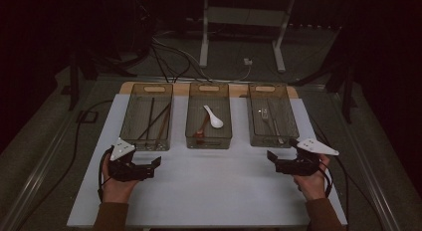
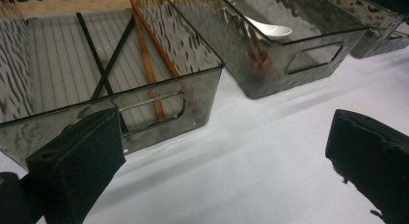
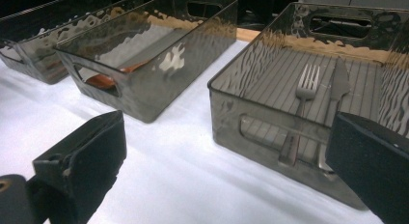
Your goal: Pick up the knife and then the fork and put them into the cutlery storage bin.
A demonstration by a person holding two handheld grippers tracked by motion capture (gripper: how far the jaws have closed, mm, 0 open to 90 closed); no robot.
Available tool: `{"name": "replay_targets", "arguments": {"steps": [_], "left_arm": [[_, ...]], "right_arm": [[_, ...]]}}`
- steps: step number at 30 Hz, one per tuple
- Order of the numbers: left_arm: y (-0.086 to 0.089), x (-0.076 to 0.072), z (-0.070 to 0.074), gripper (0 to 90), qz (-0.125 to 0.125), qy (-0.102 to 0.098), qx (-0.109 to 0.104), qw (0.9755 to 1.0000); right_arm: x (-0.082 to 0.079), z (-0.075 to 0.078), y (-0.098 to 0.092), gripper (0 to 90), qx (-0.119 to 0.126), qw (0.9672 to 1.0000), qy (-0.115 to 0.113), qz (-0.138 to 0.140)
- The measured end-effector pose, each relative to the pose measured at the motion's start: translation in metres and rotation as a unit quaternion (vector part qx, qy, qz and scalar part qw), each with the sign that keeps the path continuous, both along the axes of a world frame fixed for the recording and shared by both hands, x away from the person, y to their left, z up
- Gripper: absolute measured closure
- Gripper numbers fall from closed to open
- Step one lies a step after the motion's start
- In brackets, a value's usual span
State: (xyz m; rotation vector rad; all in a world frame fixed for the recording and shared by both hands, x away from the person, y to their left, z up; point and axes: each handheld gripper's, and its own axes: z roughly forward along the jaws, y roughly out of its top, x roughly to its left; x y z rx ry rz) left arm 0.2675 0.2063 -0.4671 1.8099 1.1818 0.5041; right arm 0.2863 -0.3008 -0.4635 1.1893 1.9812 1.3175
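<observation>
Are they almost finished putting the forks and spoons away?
Looks nearly done. Chopsticks lie in the left bin, the white spoon in the middle bin, the fork in the right bin. Left gripper and right gripper are open, holding nothing.

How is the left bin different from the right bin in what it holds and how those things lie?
The left bin holds chopsticks, black and reddish-brown, while the right bin holds a metal fork and knife. The chopsticks cross each other; the fork and knife lie side by side. Both bins are smoky, see-through and rectangular, with handle cut-outs, on the white table.
</observation>
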Motion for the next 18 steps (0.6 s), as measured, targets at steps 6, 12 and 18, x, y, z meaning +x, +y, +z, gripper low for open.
{"name": "replay_targets", "arguments": {"steps": [6, 12, 18], "left_arm": [[0.004, -0.005, 0.0, 0.6, -0.001, -0.019, -0.002, 0.9998], [0.009, -0.013, 0.004, 0.6, -0.005, -0.051, -0.011, 0.9986], [0.012, -0.018, 0.007, 0.6, -0.006, -0.069, -0.019, 0.9974]], "right_arm": [[-0.01, -0.004, -0.004, 1.2, 0.011, 0.9999, -0.012, 0.006], [-0.017, -0.008, -0.01, 1.2, 0.02, 0.9996, -0.019, 0.004], [-0.023, -0.011, -0.019, 1.2, 0.024, 0.9995, -0.02, 0.0]]}}
